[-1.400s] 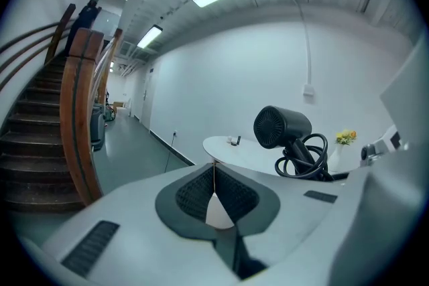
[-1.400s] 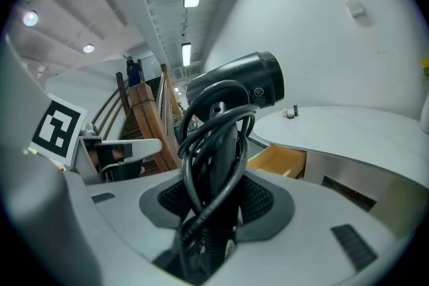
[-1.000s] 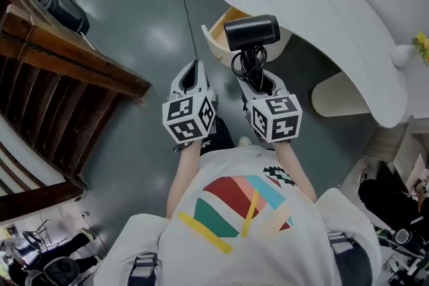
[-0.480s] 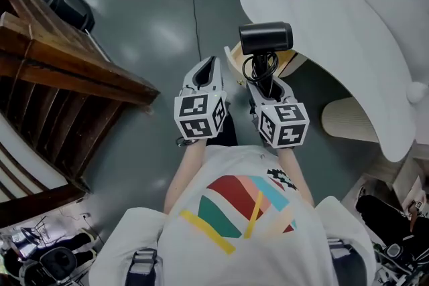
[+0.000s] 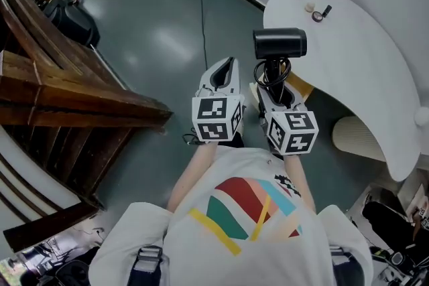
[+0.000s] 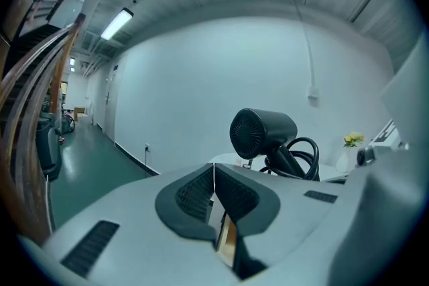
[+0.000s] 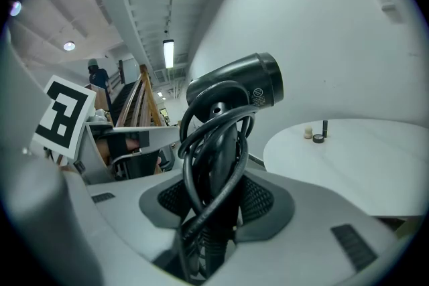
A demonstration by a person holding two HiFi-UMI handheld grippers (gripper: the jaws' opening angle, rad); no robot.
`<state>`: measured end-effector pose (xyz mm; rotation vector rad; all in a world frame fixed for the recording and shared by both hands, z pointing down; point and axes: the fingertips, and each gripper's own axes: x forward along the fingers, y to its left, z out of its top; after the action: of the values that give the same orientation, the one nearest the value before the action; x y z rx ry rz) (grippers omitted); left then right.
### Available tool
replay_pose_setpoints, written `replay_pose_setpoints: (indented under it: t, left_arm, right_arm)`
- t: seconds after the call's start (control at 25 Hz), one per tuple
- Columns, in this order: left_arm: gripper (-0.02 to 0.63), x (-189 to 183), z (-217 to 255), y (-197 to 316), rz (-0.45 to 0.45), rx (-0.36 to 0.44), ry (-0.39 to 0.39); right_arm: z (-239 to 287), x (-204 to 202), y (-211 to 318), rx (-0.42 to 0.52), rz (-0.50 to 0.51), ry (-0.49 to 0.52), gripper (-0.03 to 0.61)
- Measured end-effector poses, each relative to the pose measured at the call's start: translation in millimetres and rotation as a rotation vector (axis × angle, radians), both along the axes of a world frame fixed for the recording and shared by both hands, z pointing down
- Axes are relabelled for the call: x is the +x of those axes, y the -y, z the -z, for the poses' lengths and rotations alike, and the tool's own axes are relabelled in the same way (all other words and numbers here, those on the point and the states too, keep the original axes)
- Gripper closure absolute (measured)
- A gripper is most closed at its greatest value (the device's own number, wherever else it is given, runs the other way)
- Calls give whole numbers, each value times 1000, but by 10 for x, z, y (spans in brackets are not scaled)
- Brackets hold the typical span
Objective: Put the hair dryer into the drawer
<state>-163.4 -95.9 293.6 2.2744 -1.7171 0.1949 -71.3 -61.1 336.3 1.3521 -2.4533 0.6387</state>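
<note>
A black hair dryer (image 5: 279,43) stands upright in my right gripper (image 5: 273,79), whose jaws are shut on its handle with the black cord coiled round it. In the right gripper view the hair dryer (image 7: 238,94) fills the middle, its handle and cord pressed between the pads of the right gripper (image 7: 214,207). My left gripper (image 5: 226,69) is held alongside on the left, shut and empty; in its own view the left gripper (image 6: 213,174) has its pads meeting, with the hair dryer (image 6: 263,134) to the right. Only a tan sliver of the drawer (image 5: 303,86) shows under the table edge.
A white curved table (image 5: 365,63) lies to the right, with small items (image 5: 318,11) on its far end and a ribbed beige base (image 5: 358,137) beneath. A dark wooden staircase (image 5: 74,100) fills the left. A thin cable (image 5: 201,3) runs across the grey floor.
Both grippers have moved together across the floor with the hair dryer. The table has shifted right in the head view, and the open drawer is now mostly hidden behind the dryer.
</note>
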Motion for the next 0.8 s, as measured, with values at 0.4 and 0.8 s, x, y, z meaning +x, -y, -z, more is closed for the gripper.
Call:
replay_pose_setpoints:
  t: [0.4, 0.8]
  left_arm:
    - [592, 60, -148, 468, -80, -37, -12]
    - [592, 442, -58, 718, -99, -9, -9]
  right_arm:
    - [41, -105, 571, -34, -66, 46, 402]
    - [60, 133, 774, -30, -51, 21, 402]
